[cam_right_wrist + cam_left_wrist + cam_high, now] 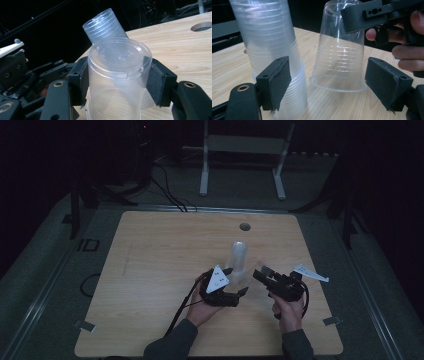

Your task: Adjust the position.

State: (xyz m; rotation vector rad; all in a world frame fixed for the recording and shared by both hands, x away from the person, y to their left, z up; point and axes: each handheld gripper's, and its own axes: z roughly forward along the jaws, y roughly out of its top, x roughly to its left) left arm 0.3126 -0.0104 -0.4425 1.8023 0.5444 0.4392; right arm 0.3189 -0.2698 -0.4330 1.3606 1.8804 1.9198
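Stack (270, 57) top cut off, cup (117, 82) rim hidden.

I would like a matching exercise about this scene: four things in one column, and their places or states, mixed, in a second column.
Things:
1. tall stack of clear plastic cups
2. single clear plastic cup
3. left tool
4. round hole in the wooden table

States:
A. jaws open, holding nothing
B. upside down, gripped by the right tool
C. far side of the tabletop
D. standing on the table beside the left tool

Pairs: 1-D, 2-B, 3-A, 4-C
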